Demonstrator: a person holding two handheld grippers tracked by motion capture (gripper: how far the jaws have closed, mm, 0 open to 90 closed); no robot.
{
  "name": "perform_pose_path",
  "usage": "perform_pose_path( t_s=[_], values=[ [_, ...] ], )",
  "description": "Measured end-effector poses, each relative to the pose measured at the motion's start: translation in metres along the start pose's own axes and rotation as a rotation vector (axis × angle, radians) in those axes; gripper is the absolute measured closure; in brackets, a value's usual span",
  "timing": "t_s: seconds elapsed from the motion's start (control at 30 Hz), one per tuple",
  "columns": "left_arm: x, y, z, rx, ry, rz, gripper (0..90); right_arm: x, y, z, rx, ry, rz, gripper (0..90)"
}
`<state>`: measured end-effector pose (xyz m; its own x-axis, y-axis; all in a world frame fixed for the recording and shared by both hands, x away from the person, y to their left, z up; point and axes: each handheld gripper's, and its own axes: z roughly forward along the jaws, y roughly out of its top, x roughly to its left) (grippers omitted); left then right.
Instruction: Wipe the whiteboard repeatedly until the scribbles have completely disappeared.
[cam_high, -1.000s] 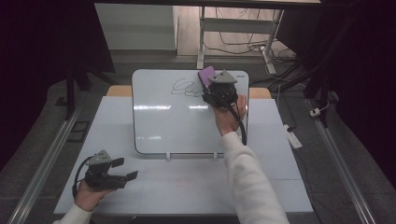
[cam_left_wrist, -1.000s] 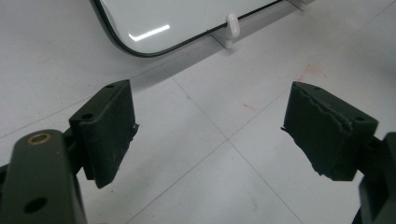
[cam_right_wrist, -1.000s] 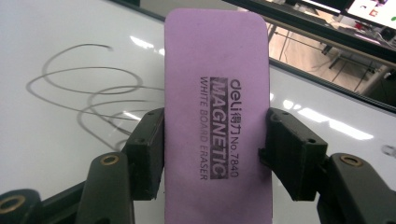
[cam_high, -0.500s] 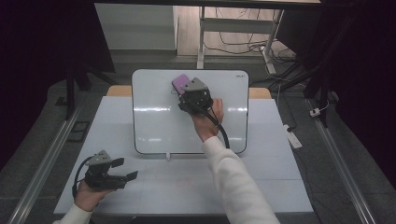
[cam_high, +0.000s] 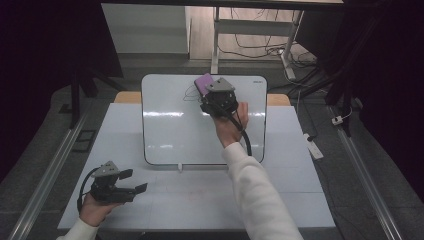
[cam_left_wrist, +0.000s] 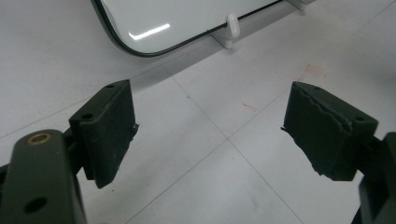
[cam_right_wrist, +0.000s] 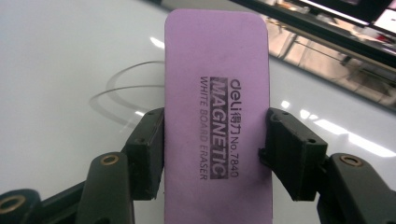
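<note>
A whiteboard (cam_high: 175, 135) lies on the white table (cam_high: 200, 205). A thin looped pen scribble (cam_high: 190, 94) marks its far part. My right gripper (cam_high: 207, 90) is shut on a purple magnetic whiteboard eraser (cam_high: 204, 81), which lies flat against the board just right of the scribble. In the right gripper view the eraser (cam_right_wrist: 217, 116) sits pinched between both pads of that gripper (cam_right_wrist: 215, 154), with curved pen lines (cam_right_wrist: 121, 88) to its left. My left gripper (cam_high: 136, 181) rests at the table's near left, open and empty. The left gripper view has its jaws (cam_left_wrist: 210, 135) wide over bare table.
The whiteboard's near rounded corner (cam_left_wrist: 135, 49) and a small white clip (cam_left_wrist: 231, 28) on its edge lie just beyond the left gripper. A power strip (cam_high: 312, 145) lies on the floor right of the table. A desk frame and cables stand behind.
My right gripper slid the eraser left across the scribble, then back to the right, ending near where it began. The left gripper has stayed put.
</note>
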<state>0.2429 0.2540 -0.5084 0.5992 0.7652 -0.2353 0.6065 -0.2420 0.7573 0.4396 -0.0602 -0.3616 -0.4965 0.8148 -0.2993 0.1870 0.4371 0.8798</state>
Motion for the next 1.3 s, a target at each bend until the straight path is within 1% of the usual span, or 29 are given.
perform_pose_path(
  t_s=[0.07,0.1,0.13,0.2,0.23,0.33,0.6,0.63,0.73,0.8,0.83,0.93,1.03,1.17,1.3],
  values=[
    [0.000,0.000,0.000,0.001,-0.001,0.001,17.6,-0.008,0.002,0.000,0.001,-0.008,0.018,40.7],
    [0.000,0.000,0.000,0.001,-0.001,0.001,17.6,-0.010,0.004,0.000,0.003,-0.007,0.022,40.7],
    [0.000,0.000,0.000,0.000,0.000,0.001,17.6,-0.009,0.005,0.001,0.009,-0.011,0.020,40.7],
    [0.000,0.000,0.000,-0.002,0.000,0.002,17.6,-0.004,0.006,0.003,0.007,-0.022,-0.006,40.7],
    [0.000,0.000,0.000,-0.004,0.000,0.001,17.6,-0.001,0.007,0.004,0.009,-0.021,-0.013,40.7],
    [0.000,0.000,0.000,-0.004,0.002,0.000,17.6,0.011,0.008,0.007,0.010,0.007,-0.030,40.8],
    [0.000,0.000,0.000,0.000,-0.001,0.002,17.6,0.053,0.006,0.014,0.020,0.103,-0.089,40.8],
    [0.000,0.000,0.001,0.001,0.000,0.003,17.7,0.057,0.005,0.015,0.020,0.117,-0.085,40.8],
    [-0.001,0.000,0.001,0.002,0.001,0.004,17.6,0.067,0.002,0.016,0.022,0.141,-0.110,40.8],
    [-0.001,0.000,0.001,0.001,0.001,0.004,17.6,0.072,0.001,0.016,0.023,0.145,-0.128,40.8],
    [0.000,0.000,0.001,0.001,0.001,0.003,17.7,0.072,0.001,0.015,0.023,0.145,-0.134,40.8],
    [0.000,0.000,0.001,0.001,0.002,0.002,17.6,0.066,0.001,0.014,0.025,0.166,-0.105,40.8],
    [0.000,0.000,0.001,0.001,0.001,0.003,17.6,0.060,0.000,0.012,0.028,0.157,-0.098,40.7],
    [0.000,0.000,0.000,0.000,0.001,0.001,17.6,0.048,0.000,0.009,0.028,0.121,-0.081,40.8],
    [0.000,0.000,0.000,-0.001,0.001,0.000,17.6,0.026,0.000,0.005,0.029,0.062,-0.050,40.7]
  ],
)
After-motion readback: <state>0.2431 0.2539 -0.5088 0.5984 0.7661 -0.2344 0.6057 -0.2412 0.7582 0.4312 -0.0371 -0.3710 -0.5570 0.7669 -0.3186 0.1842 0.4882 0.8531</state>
